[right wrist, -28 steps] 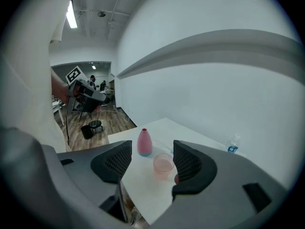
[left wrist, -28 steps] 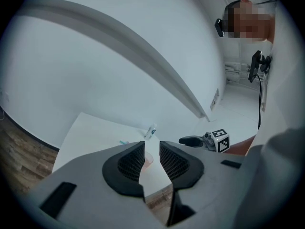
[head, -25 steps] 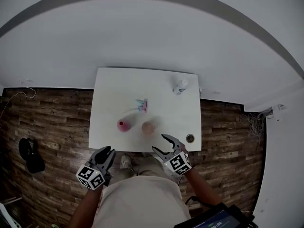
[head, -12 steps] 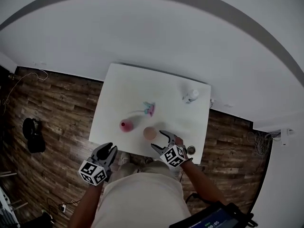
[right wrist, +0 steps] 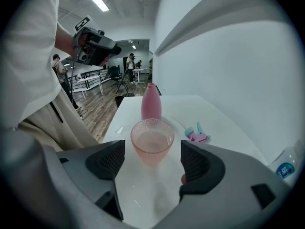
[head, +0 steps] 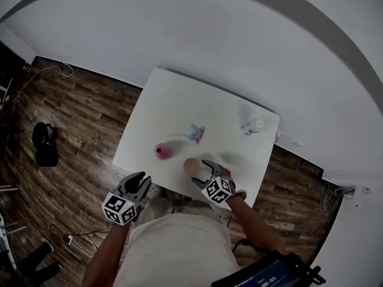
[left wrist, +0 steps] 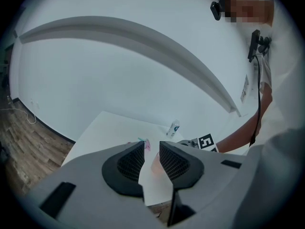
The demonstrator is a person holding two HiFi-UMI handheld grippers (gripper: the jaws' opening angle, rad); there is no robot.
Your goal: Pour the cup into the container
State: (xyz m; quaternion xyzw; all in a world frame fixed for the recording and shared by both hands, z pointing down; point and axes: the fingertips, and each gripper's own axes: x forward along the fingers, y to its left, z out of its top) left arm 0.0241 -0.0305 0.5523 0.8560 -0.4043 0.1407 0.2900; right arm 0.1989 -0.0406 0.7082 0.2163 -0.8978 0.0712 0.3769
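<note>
Textured cup (right wrist: pixel 152 142), right gripper view only

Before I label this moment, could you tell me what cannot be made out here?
- Pink bottle: mouth side-on in right gripper view, tiny in head view.
- Small labelled bottle: cut off by right gripper view's edge.
- Cup: left gripper view, mostly behind jaws of the left gripper.
- Pink and teal object: head view, too small to identify.
</note>
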